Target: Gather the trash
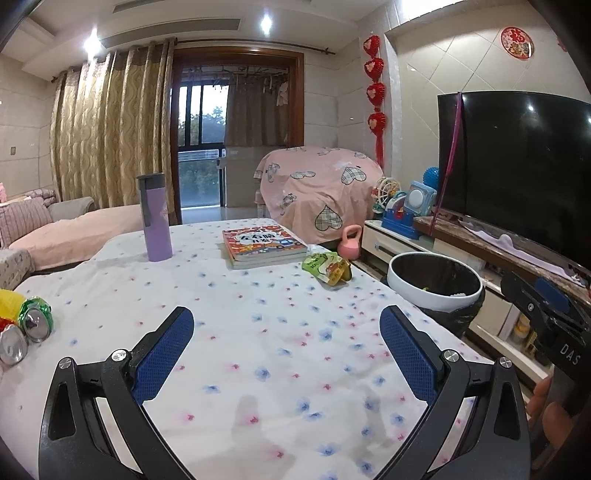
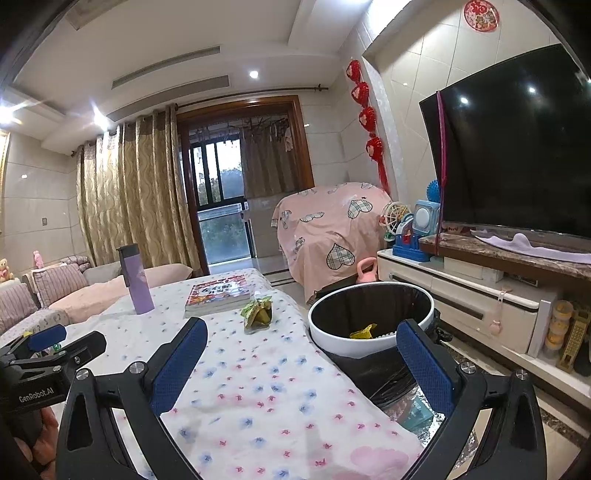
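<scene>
Ahead, green wrapper (image 1: 325, 268) lies beyond left tool (image 1: 286, 354), well apart.

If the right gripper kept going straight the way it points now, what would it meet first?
Probably the snack pouch near the table edge, roughly mid-line ahead of the open right gripper; the bin sits just right of that line. Depth is uncertain.

Room evenly bright from recessed ceiling lights (image 1: 265, 23); these flare white and reflect as specks on the TV screen (image 1: 517, 155). Strong fisheye bending at edges, dark corner vignetting. Focus sharp; soft shadows beneath tongs.
</scene>
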`<state>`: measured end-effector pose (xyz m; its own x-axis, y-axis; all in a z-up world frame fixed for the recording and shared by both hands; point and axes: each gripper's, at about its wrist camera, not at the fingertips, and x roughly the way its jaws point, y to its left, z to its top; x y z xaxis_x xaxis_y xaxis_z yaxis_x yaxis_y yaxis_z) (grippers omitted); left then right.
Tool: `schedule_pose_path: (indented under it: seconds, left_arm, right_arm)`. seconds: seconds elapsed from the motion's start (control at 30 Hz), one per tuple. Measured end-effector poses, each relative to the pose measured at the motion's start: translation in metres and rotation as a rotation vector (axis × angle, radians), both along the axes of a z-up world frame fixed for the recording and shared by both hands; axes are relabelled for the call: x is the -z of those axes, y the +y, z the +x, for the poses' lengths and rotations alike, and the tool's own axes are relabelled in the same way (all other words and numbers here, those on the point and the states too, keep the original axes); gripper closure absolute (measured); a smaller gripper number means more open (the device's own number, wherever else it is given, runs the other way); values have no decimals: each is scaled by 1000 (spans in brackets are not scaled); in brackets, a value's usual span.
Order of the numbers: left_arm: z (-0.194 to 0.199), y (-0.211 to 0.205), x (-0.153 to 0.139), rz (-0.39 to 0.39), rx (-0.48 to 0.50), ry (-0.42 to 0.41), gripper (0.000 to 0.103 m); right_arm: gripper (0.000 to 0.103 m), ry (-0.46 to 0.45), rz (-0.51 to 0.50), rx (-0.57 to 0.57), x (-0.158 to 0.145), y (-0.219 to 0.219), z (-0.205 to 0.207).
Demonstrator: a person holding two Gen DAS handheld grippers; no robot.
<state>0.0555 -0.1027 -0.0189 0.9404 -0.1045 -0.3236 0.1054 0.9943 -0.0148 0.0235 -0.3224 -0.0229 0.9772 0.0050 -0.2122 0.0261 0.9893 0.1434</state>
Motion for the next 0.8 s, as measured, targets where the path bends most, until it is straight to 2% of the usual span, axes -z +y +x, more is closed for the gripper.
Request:
schedule_pose_path:
  seconds: [0.8]
  left_arm:
    - [-6,-1,-2,8,11,-15,0]
  right_arm:
    - [0,0,4,-6,0,1,-2]
